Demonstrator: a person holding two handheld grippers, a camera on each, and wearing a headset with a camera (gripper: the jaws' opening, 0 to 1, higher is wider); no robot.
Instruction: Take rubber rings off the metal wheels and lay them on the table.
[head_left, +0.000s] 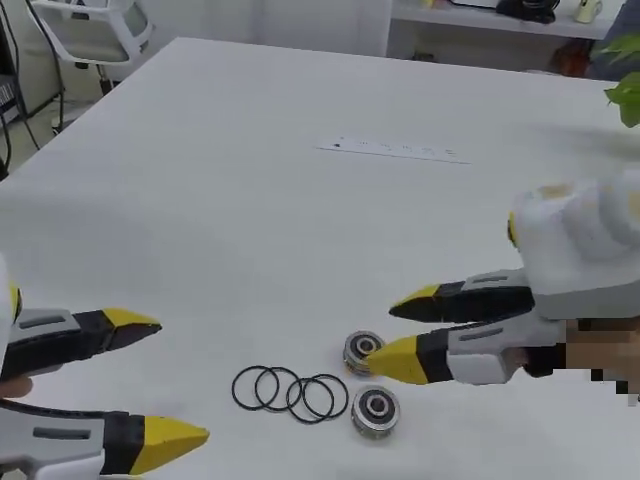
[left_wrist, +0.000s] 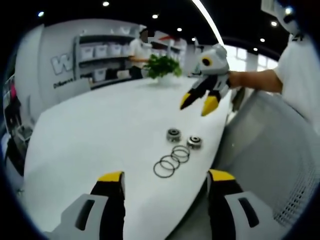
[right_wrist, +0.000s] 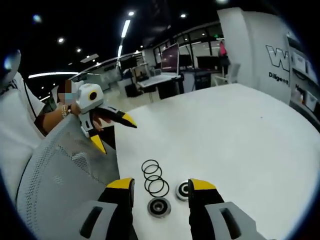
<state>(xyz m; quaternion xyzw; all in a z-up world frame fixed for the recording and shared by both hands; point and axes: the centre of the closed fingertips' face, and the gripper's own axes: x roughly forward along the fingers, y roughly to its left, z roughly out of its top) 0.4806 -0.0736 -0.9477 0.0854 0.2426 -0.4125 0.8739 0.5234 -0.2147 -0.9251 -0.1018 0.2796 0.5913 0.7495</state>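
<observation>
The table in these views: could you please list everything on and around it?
Table: one, white, spans the view.
Rubber rings: about four, black, overlapping row near the front edge.
Metal wheels: two, silver, just right of the rings.
Strip: one, pale, far middle of the table.
Plant: one, green, far right.
Chair: one, white, far left.
Left tongs: yellow-tipped, open, lower left.
Right tongs: yellow-tipped, open, right, near the wheels.

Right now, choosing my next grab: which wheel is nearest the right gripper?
The farther wheel, right beside the right gripper's lower yellow finger; the other wheel lies closer to you.
</observation>
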